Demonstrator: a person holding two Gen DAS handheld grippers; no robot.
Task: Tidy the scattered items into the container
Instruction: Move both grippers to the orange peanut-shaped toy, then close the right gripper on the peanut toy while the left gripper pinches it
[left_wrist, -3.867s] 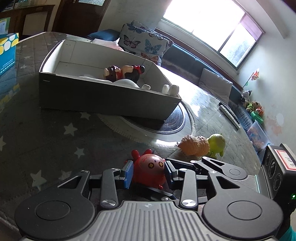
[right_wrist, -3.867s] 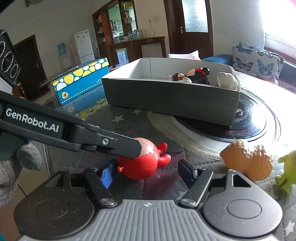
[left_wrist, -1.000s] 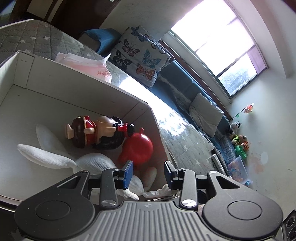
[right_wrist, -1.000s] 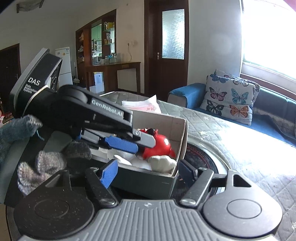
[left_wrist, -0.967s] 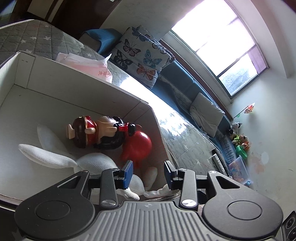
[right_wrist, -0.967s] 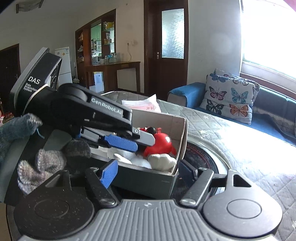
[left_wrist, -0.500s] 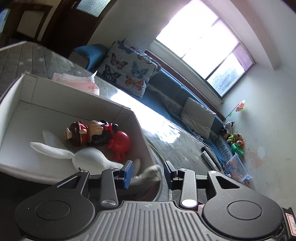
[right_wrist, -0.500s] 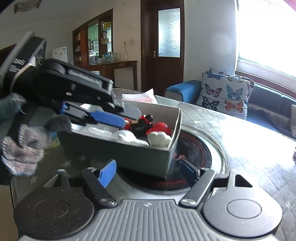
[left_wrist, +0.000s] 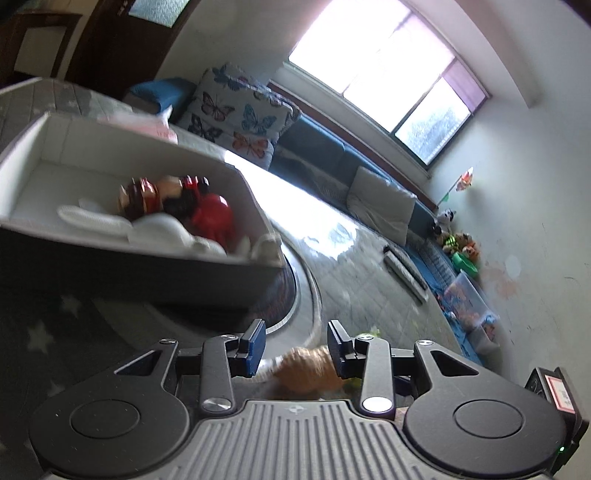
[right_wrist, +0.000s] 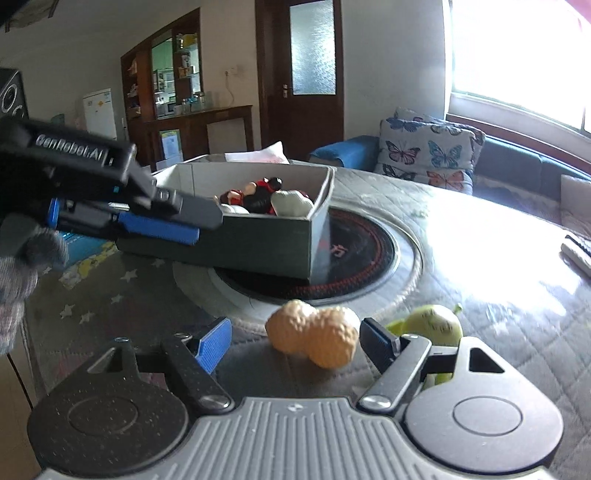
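The grey cardboard box (left_wrist: 110, 266) (right_wrist: 258, 240) holds a red round toy (left_wrist: 212, 218), a doll (left_wrist: 159, 192) (right_wrist: 258, 192) and a white plush (left_wrist: 155, 227) (right_wrist: 290, 203). An orange bumpy toy (right_wrist: 314, 336) (left_wrist: 306, 369) lies on the table in front of the box. A green toy (right_wrist: 432, 321) sits just to its right. My right gripper (right_wrist: 295, 339) is open, and the orange toy lies between its pads without being pressed. My left gripper (left_wrist: 295, 341) (right_wrist: 207, 221) is open and empty, hovering left of the box's near corner, with the orange toy blurred below its fingers.
The box rests on a round black plate (right_wrist: 354, 258) set in the star-patterned table (right_wrist: 110, 306). A remote control (left_wrist: 404, 269) (right_wrist: 576, 251) lies at the far right. A blue and yellow carton (right_wrist: 85, 254) stands left of the box. A pink packet (right_wrist: 258, 153) is behind it.
Both grippers have drawn back from over the box toward the near table. The red toy, earlier held by my left gripper, lies in the box. The orange and green toys have come into view.
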